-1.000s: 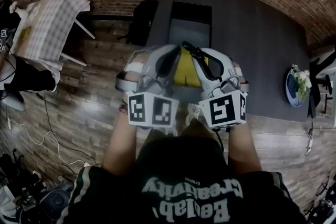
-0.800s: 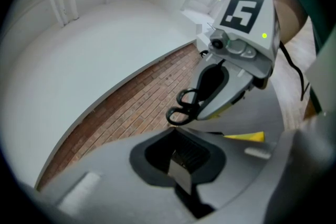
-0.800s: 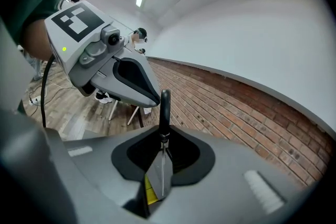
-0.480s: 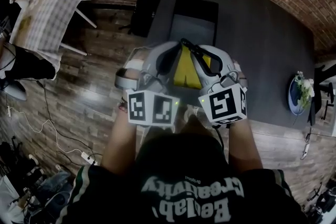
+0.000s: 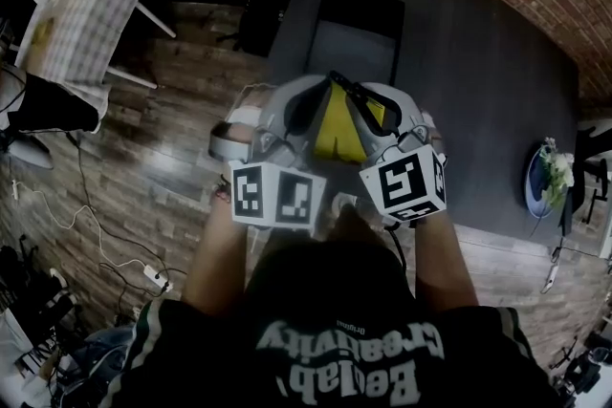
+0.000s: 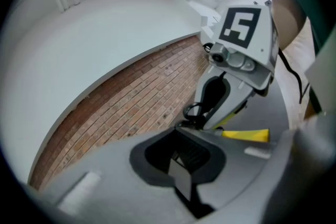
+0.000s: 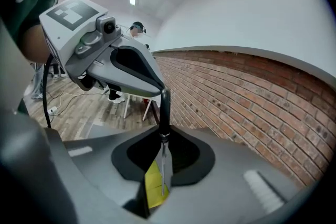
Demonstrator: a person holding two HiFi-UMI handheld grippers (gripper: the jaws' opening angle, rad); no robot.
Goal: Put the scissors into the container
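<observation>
Scissors with black handles, a thin metal blade and a yellow sleeve (image 7: 163, 162) are pinched edge-on in your right gripper (image 7: 159, 189). You hold them above the dark grey table (image 5: 478, 62), on your side of the black rectangular container (image 5: 359, 0). Your left gripper (image 6: 184, 182) has its jaws pressed together on nothing. Only the right gripper view shows the blade between the jaws; only the head view shows the container.

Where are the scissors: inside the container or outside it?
Outside. The right gripper is shut on the scissors; in the head view the container stands beyond them on the table.
</observation>
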